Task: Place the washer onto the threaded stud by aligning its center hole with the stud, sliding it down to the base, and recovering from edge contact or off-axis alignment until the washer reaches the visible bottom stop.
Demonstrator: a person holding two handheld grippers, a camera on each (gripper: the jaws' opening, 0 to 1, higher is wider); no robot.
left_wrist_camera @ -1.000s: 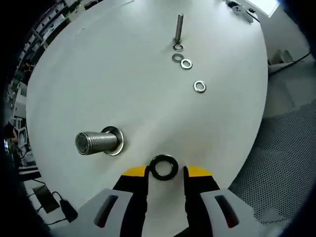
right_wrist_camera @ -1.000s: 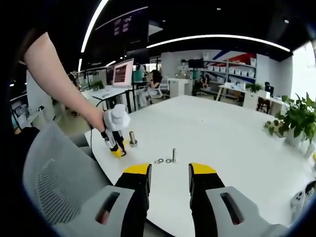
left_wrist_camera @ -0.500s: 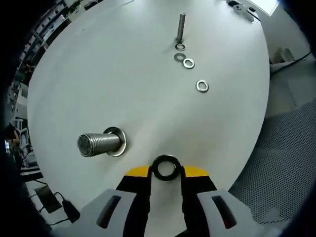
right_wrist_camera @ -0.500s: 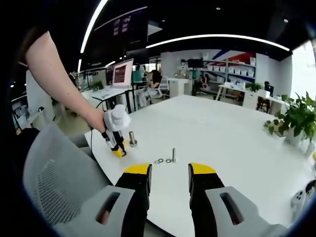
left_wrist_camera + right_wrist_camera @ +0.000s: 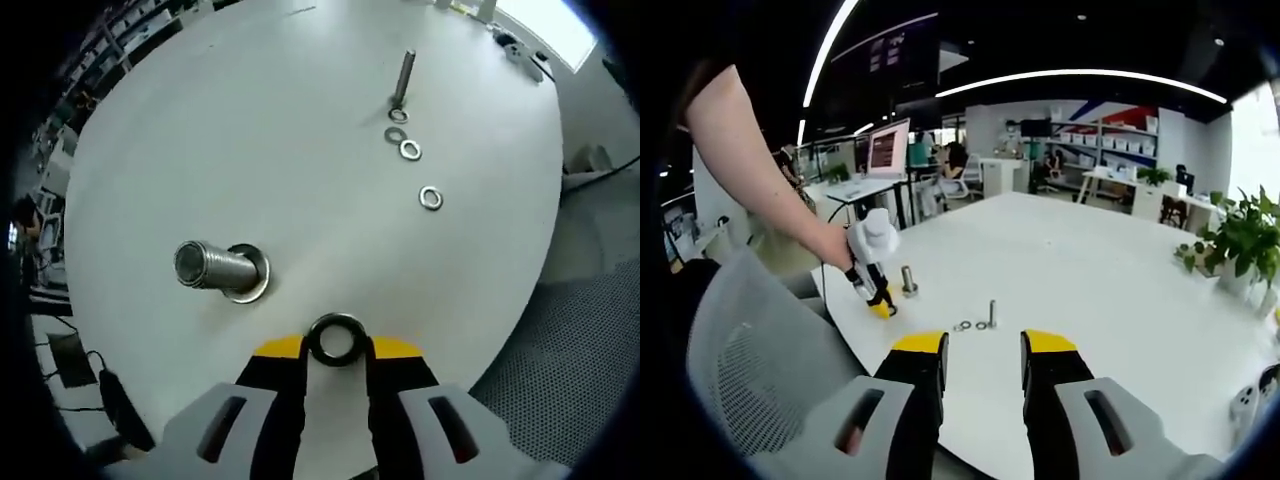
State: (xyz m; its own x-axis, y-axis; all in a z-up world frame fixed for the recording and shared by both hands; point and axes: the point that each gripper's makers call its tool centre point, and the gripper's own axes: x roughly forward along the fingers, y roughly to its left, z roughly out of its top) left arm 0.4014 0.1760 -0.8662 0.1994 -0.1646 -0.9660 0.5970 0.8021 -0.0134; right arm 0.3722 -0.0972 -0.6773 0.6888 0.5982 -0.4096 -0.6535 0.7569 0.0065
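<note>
My left gripper (image 5: 336, 347) is shut on a dark ring washer (image 5: 336, 339), held between its yellow-tipped jaws a little above the white table (image 5: 300, 150). A thick threaded stud (image 5: 212, 266) stands on its flange up and to the left of the washer. In the right gripper view the left gripper (image 5: 878, 306) hangs just left of that stud (image 5: 908, 279), held by a person's hand. My right gripper (image 5: 983, 345) stands open over the table's near edge, holding nothing.
A thin bolt (image 5: 403, 80) stands at the far side with several small loose washers (image 5: 410, 150) trailing toward the table's right edge. A mesh chair (image 5: 750, 380) sits at the left. Potted plants (image 5: 1240, 245) and office desks lie beyond the table.
The left gripper has lifted and tilted with the washer shut in its jaws; one second ago the jaws stood apart around it. The right gripper has not moved.
</note>
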